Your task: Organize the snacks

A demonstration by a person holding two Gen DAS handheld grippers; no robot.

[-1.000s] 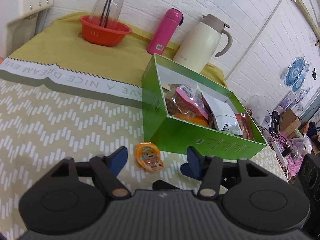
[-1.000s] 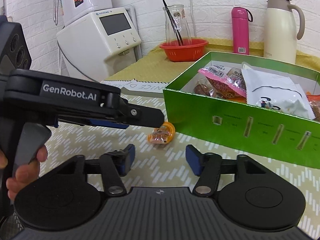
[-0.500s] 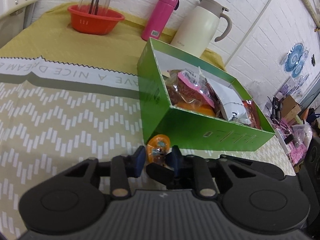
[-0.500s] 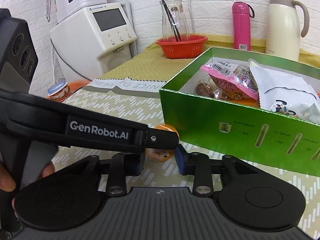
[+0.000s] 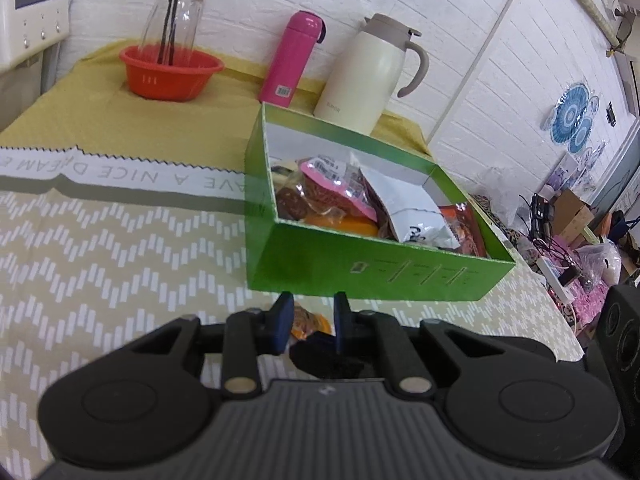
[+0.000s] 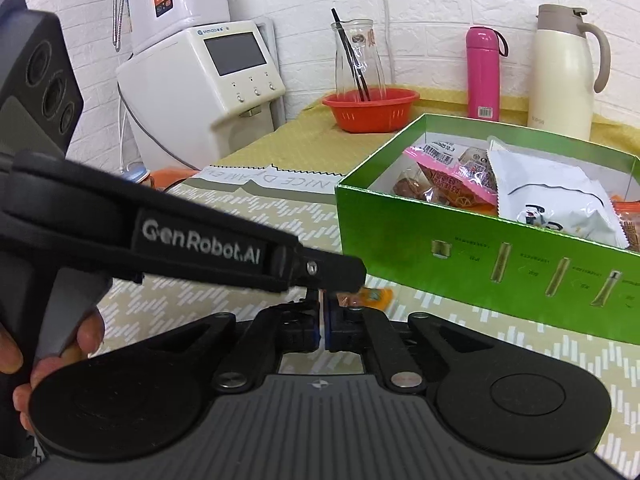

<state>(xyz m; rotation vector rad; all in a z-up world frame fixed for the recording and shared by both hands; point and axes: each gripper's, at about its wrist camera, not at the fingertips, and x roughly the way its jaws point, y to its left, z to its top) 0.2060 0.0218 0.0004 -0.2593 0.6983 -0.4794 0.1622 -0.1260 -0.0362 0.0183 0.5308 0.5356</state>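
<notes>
- Gripping a small orange snack packet [image 5: 306, 322], the left gripper [image 5: 310, 320] is clenched on it, low over the tablecloth [image 5: 120, 248] just before the green box [image 5: 360, 268].
- Right gripper [image 6: 324, 326] is clenched shut, apparently on nothing.
- Risk: the thin, slippery packet could slip out while being raised over the box wall.
- Only the right view shows the person's hand [image 6: 48, 356] and more of the packet.

At the back of the surface [image 5: 100, 248] we see a red basket [image 5: 171, 73] with a glass carafe [image 6: 358, 62] standing in it (dark sticks inside). Beside it stand a pink bottle [image 5: 291, 65] and a cream jug [image 5: 370, 76]. A white machine [image 6: 200, 80] with a screen sits off the surface's edge.
</notes>
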